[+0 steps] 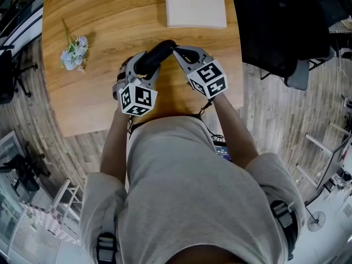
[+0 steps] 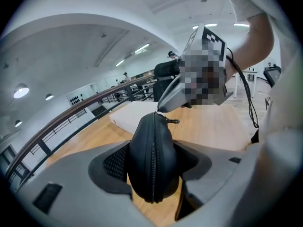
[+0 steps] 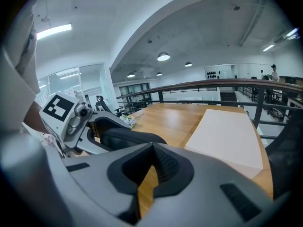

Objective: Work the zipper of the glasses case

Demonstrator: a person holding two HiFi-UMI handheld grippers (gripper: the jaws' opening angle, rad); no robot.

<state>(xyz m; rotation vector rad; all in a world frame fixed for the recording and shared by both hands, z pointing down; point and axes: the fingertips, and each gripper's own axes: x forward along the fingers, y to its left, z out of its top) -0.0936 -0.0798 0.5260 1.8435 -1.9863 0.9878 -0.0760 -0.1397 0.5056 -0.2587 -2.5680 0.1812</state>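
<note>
My left gripper [image 1: 143, 68] has its jaws set fairly wide and clamped on the black glasses case [image 2: 152, 148]. The case stands upright between the pads, with the zipper [image 2: 153, 174] running down its middle and facing back at me. My right gripper [image 3: 148, 149] is fully closed, its tips at the far end of the case, just beside the small metal pull [image 2: 173, 121]. I cannot tell whether the tab is actually pinched, since it seems to poke out to one side of the tips. To do this well I'd confirm that pinch first. Then I'd hold the left grip firm without crushing the shell and draw the pull along the curve of the track, not straight, so the slider doesn't jam. Beneath both sets of jaws is a wooden table [image 1: 93, 103]. Beyond them lies a pale flat board [image 1: 196, 5], and well out past the left jaws is a sprig of flowers [image 1: 74, 52]. The hall is open, with a railing [image 3: 222, 85] and ceiling lights.
</note>
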